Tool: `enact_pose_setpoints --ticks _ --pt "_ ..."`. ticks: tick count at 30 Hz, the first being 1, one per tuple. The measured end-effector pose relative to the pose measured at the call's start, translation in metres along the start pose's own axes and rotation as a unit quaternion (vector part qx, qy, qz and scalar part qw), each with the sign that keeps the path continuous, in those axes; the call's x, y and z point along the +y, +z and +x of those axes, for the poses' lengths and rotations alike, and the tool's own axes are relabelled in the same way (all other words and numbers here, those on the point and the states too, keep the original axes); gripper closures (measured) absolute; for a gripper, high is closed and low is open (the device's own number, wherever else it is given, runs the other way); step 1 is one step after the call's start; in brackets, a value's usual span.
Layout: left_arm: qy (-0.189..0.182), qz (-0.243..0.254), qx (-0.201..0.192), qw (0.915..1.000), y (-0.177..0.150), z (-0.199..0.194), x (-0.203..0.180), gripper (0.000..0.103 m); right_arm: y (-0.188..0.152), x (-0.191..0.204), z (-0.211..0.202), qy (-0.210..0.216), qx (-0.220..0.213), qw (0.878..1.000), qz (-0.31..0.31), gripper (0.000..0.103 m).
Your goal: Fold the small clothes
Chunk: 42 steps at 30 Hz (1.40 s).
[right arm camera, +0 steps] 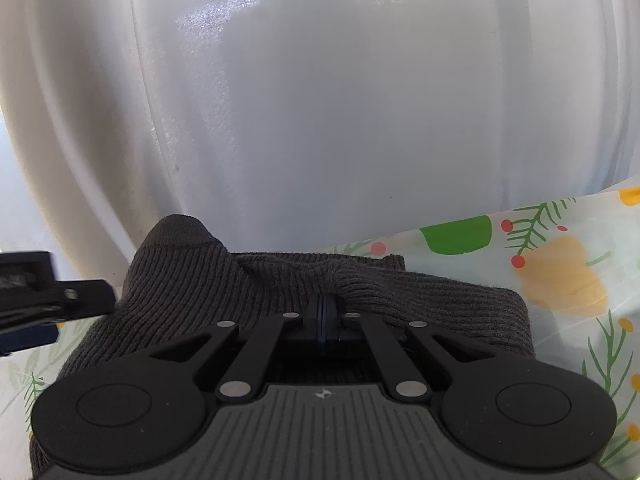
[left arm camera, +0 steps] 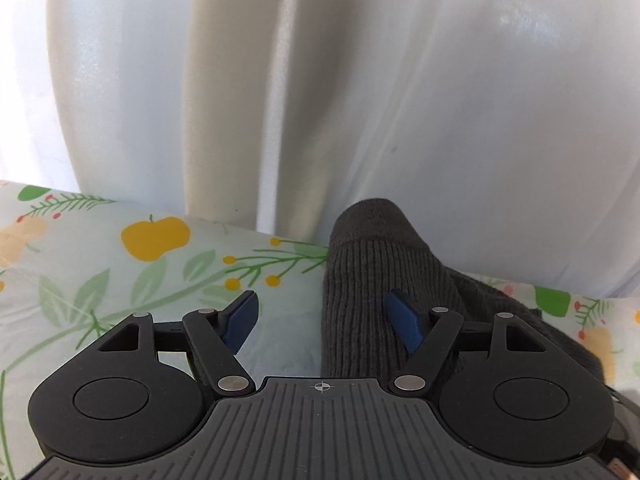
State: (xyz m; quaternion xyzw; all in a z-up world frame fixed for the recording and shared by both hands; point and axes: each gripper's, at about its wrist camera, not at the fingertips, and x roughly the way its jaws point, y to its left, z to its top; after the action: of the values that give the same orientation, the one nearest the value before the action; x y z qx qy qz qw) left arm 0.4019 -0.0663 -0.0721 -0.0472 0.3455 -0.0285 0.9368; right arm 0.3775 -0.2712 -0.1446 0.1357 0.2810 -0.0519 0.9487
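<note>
A dark grey ribbed knit garment [left arm camera: 360,272] lies on the floral tablecloth [left arm camera: 120,280], bunched toward the table's far edge. My left gripper [left arm camera: 322,300] is open over the garment's left border: one blue pad [left arm camera: 404,324] hovers above the knit, the other above bare cloth. In the right wrist view the same garment [right arm camera: 200,280] spreads under my right gripper [right arm camera: 322,304], which is shut with a puckered ridge of knit pinched at its tips. The left gripper's black finger [right arm camera: 52,300] enters that view at the left edge.
A white glossy curtain [left arm camera: 360,80] hangs right behind the table's far edge and fills the upper half of both views. The tablecloth [right arm camera: 560,280] shows to the right of the garment and also to its left.
</note>
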Motion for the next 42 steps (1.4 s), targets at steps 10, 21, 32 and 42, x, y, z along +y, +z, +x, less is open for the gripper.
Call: enact_pose_setpoints --ticks 10,21,32,42 --pt "0.015 0.021 -0.041 0.9988 -0.02 0.015 0.004 0.02 0.001 -0.011 0.004 0.021 -0.003 0.999 0.027 0.103" --pt "-0.116 0.006 0.044 0.9922 0.007 -0.01 0.062 0.015 0.02 -0.056 -0.017 0.11 0.051 0.988 0.095 0.093" --pt "-0.289 -0.128 0.192 0.9292 -0.013 0.009 0.1 0.018 0.023 -0.149 -0.032 0.2 0.185 0.938 0.212 0.028" --pt "-0.329 -0.16 0.218 0.9048 -0.016 0.031 0.087 0.027 0.011 -0.166 -0.013 0.242 0.218 0.907 0.266 0.053"
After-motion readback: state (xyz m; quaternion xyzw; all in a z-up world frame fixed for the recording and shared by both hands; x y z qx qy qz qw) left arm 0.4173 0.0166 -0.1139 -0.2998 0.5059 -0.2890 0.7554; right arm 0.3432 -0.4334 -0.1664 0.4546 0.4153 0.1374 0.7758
